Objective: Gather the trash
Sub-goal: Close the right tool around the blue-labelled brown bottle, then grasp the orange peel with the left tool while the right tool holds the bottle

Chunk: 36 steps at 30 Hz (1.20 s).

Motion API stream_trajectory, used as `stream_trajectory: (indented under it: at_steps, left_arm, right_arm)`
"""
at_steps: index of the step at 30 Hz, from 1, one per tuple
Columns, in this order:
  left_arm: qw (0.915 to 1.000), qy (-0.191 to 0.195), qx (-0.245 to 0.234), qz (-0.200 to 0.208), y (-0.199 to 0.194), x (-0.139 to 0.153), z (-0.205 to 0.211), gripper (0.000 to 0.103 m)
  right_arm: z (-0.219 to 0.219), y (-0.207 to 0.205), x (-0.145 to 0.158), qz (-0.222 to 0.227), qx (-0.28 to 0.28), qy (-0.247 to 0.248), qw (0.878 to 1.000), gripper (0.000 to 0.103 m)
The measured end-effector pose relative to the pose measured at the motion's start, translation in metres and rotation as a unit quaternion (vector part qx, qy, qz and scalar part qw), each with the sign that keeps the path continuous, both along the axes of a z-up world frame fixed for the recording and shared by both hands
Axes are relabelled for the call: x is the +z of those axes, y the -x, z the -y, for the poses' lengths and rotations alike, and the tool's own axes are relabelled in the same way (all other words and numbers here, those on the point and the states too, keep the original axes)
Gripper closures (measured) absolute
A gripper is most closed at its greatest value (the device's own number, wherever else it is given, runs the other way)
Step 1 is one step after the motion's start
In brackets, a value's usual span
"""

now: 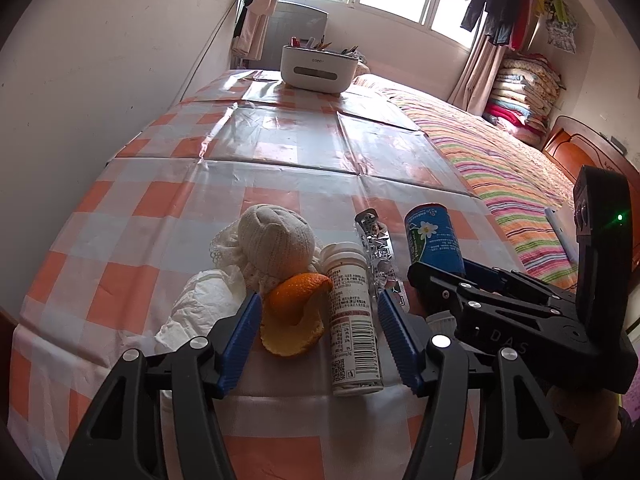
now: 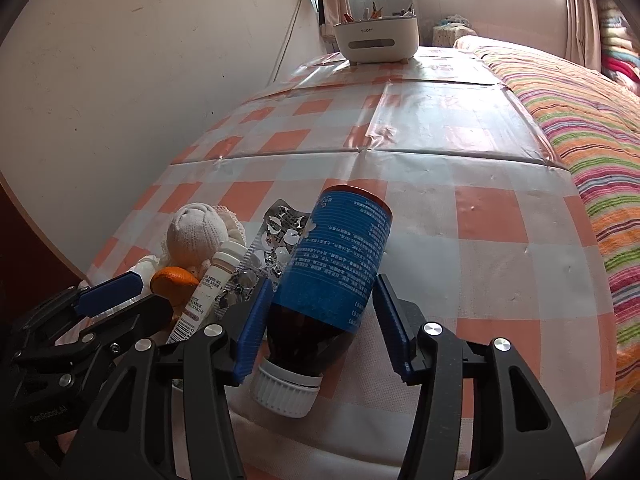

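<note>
Both wrist cameras look steeply down and forward along their fingers, close over the checked tabletop. Both show the white pill bottle, brown medicine bottle and far organizer box.

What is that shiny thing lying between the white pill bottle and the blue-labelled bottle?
A used silver blister pack lies flat between the white pill bottle and the blue-labelled bottle. Both wrist views show it.

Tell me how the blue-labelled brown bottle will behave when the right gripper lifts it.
The bottle is lying on its side, round-bodied, so it may roll if nudged. Its label looks smooth, so it might slip between the right gripper's pads. The body looks rigid and should not crush; its contents cannot be seen.
</note>
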<state>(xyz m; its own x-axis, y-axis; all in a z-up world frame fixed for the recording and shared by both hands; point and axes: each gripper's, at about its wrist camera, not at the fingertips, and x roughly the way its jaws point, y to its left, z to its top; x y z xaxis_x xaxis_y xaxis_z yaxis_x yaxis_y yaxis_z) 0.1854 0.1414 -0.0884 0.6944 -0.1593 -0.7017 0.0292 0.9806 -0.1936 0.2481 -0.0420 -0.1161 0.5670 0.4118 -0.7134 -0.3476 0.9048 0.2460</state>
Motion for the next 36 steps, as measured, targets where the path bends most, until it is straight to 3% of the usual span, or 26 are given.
stream_trajectory:
  at_steps: [8,14,21,29,34,36]
  left_arm:
    - [0.9994,0.013,-0.001,-0.030,-0.003,-0.014,-0.008,0.078]
    - [0.9978,0.042,-0.015,-0.049,-0.006,-0.022,-0.011,0.093]
    - [0.9953,0.070,-0.025,-0.063,-0.002,-0.024,-0.013,0.096]
    - [0.9955,0.086,-0.008,-0.037,0.009,-0.010,-0.027,0.097]
    - [0.9959,0.081,-0.009,-0.040,0.013,-0.010,-0.029,0.097]
    - [0.9979,0.056,-0.002,-0.032,0.013,-0.010,-0.026,0.097]
  right_arm:
    - [0.020,0.011,0.007,-0.008,-0.004,-0.028,1.000,0.053]
    - [0.037,0.021,0.013,-0.009,-0.015,-0.053,0.998,0.053]
    - [0.047,0.027,0.018,-0.001,-0.015,-0.058,0.998,0.053]
    - [0.050,0.033,0.024,0.008,-0.009,-0.059,0.998,0.053]
    - [0.050,0.036,0.026,0.013,-0.006,-0.060,0.998,0.053]
    - [0.049,0.037,0.026,0.014,-0.006,-0.061,0.998,0.053]
